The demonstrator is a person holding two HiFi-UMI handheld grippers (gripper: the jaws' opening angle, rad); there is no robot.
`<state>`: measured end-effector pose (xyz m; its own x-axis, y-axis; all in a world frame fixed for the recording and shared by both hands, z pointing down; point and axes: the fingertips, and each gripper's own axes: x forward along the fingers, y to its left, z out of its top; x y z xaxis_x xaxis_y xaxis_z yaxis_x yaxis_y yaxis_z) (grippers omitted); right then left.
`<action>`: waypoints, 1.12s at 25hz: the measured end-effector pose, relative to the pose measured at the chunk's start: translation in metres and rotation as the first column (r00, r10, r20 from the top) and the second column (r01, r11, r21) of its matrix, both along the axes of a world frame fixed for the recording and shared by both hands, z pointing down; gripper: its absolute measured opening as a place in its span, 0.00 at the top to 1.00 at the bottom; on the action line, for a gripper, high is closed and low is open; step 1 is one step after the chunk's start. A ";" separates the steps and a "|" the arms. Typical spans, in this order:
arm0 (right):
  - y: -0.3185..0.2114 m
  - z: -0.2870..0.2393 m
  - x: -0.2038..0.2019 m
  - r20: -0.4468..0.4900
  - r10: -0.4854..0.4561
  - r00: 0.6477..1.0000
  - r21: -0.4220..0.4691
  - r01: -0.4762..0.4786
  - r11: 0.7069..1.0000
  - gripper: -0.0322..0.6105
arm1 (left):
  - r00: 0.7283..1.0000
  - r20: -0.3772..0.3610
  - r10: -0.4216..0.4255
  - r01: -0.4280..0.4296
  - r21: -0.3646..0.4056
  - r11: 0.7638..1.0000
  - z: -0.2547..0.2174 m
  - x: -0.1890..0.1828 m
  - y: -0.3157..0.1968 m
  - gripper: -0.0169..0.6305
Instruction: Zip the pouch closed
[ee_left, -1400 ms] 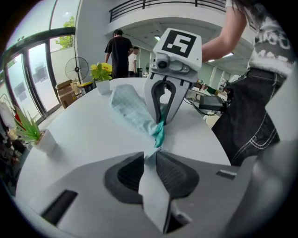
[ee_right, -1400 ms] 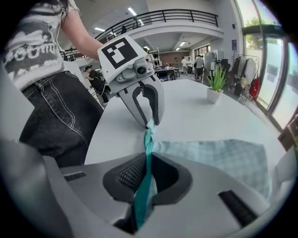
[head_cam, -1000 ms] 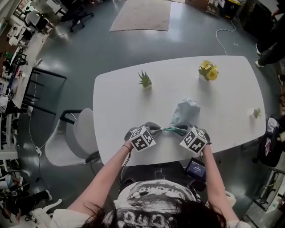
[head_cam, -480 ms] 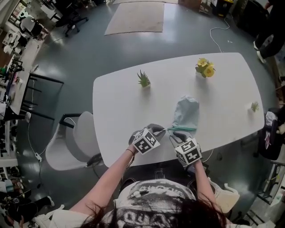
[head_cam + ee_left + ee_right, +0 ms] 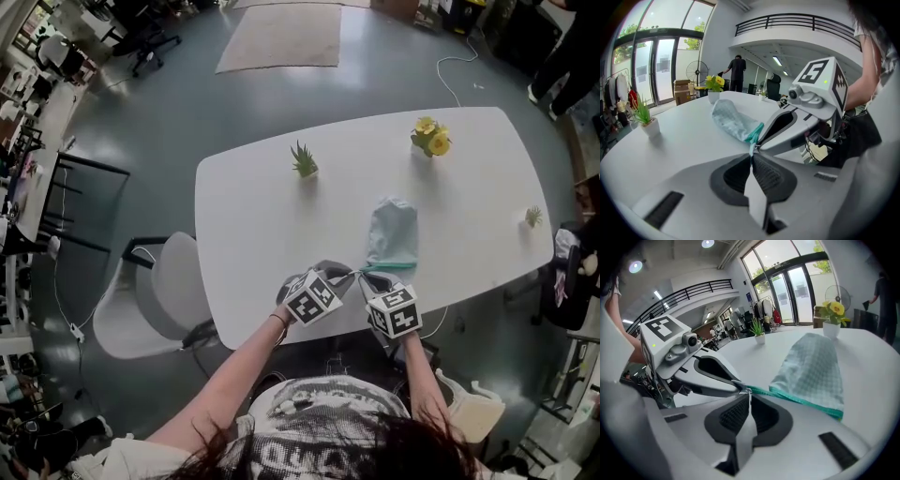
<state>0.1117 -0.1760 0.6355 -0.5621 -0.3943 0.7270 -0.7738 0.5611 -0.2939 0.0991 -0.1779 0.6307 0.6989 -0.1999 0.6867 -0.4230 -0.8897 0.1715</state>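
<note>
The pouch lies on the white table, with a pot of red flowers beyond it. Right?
Not quite: the flowers beyond the pouch are yellow, not red; the head view shows it. The pouch does lie on the white table.

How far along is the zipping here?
Done: the left gripper pinches the pouch corner. In hand: the right gripper is closing its jaws on the green zipper end beside it. Left: the pull along the zipper, apparently not begun.

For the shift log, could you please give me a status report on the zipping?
Left gripper shut on pale-green checked fabric pouch. Right gripper, jaws closing on its teal zip edge. Nothing blocking.
</note>
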 end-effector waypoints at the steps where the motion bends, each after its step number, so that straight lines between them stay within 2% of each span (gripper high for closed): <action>1: 0.001 0.000 0.000 -0.001 0.006 1.000 0.001 -0.006 1.000 0.94 | 1.000 -0.002 -0.002 0.002 0.000 1.000 -0.001 0.000 0.001 0.94; 15: 0.002 0.009 0.007 -0.059 0.052 0.997 -0.027 -0.054 0.998 0.95 | 1.000 0.023 0.006 -0.006 0.003 1.000 0.001 -0.005 0.006 0.94; 23: 0.003 0.014 0.009 -0.072 0.043 0.996 -0.042 -0.046 0.998 0.95 | 0.999 0.028 0.015 -0.015 -0.007 1.000 0.003 -0.008 0.008 0.95; 28: 0.001 0.020 0.024 -0.113 0.074 0.991 -0.047 -0.080 0.996 0.95 | 0.999 0.031 0.019 -0.019 -0.011 1.000 0.005 -0.010 0.007 0.95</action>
<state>0.1358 -0.1754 0.6558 -0.4460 -0.3940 0.8037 -0.8437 0.4848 -0.2305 0.0894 -0.1707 0.6352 0.6811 -0.1790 0.7100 -0.4110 -0.8959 0.1684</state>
